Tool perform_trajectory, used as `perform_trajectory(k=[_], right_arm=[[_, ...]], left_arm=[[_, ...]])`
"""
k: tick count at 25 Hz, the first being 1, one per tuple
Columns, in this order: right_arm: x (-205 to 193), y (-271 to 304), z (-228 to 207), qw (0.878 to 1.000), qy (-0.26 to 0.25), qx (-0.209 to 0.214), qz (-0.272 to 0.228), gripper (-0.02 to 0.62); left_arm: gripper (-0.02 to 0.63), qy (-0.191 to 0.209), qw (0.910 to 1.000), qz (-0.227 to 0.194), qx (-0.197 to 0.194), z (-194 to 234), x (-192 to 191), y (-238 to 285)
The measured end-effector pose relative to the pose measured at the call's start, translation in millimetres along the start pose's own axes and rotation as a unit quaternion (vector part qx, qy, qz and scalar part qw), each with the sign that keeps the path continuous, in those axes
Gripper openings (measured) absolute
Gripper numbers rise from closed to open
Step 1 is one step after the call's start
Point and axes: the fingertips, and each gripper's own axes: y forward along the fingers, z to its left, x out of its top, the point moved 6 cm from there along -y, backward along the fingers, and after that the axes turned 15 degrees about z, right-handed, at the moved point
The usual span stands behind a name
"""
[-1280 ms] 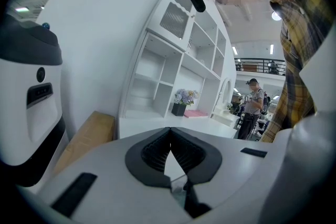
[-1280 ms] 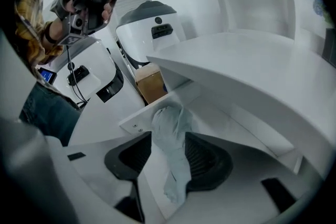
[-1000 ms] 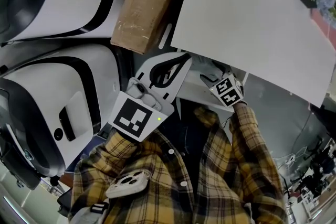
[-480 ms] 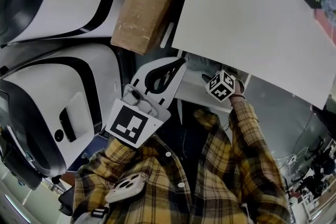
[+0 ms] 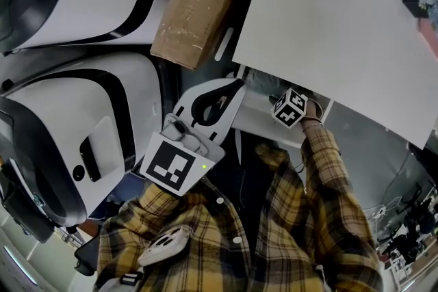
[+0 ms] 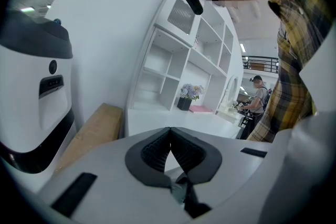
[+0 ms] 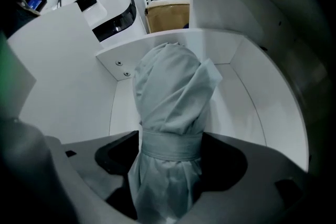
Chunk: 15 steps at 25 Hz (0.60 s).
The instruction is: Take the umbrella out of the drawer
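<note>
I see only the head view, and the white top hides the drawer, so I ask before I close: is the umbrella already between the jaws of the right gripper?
Observer: Yes. The right gripper view shows the folded umbrella between the jaws of the right gripper. They have just been opening and stand wide, not pressing it.
Operator: Where along it are the jaws?
Observer: About level with the strap around it.
</note>
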Motion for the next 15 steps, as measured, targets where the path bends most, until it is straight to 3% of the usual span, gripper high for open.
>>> perform_trajectory(k=[15], right_arm=[[2.8,9.7,1.6,0.999,-0.007,-0.015,0.049,0.341]], left_arm=[[0.020,0.003,1.0000,-0.003,0.001,4.1,-1.6,-6.2]])
